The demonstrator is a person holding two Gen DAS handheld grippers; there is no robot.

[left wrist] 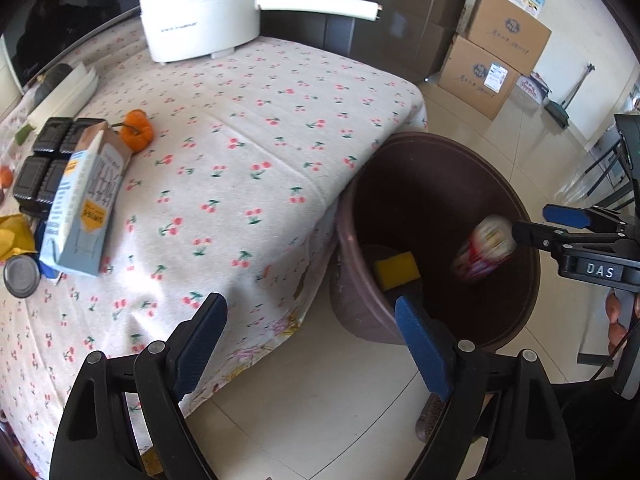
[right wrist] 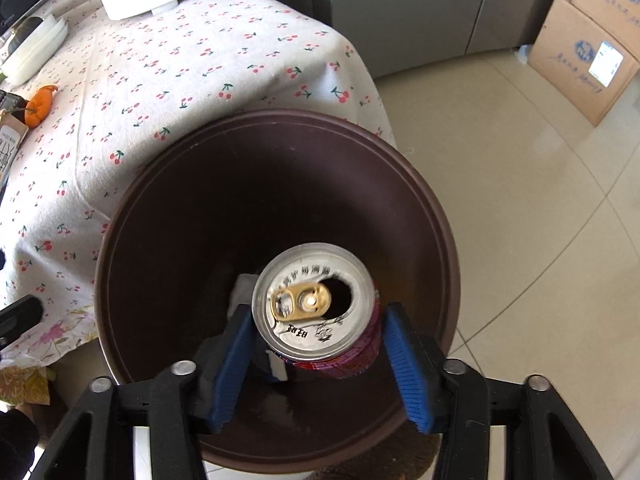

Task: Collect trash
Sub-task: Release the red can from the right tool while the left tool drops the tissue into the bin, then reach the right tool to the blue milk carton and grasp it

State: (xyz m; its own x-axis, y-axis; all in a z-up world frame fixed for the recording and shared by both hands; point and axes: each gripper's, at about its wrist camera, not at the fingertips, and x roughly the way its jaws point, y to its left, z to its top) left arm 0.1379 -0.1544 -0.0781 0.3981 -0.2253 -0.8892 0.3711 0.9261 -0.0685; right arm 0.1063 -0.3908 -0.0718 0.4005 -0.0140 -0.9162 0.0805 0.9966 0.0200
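A dark brown bin (left wrist: pixel 400 140) (right wrist: pixel 280 118) stands on the floor against the table's corner. My right gripper (right wrist: pixel 318 310) (left wrist: pixel 544 226) hangs over its mouth, open. An opened drink can (right wrist: pixel 312 304) sits between the blue pads, with a gap showing at the right pad. In the left wrist view the can (left wrist: pixel 484 250) is a blur just past the right fingertips, inside the bin. A yellow sponge (left wrist: pixel 396 266) and something white (right wrist: pixel 240 292) lie at the bottom. My left gripper (left wrist: pixel 308 304) is open and empty, over the table's edge beside the bin.
On the cherry-print tablecloth (left wrist: pixel 248 128) lie a light blue carton (left wrist: pixel 84 200), black trays (left wrist: pixel 44 160), a round metal lid (left wrist: pixel 22 276), a yellow wrapper (left wrist: pixel 12 236) and a small orange fruit (left wrist: pixel 138 128). A white pot (left wrist: pixel 200 12) stands at the back. Cardboard boxes (left wrist: pixel 492 60) stand on the floor.
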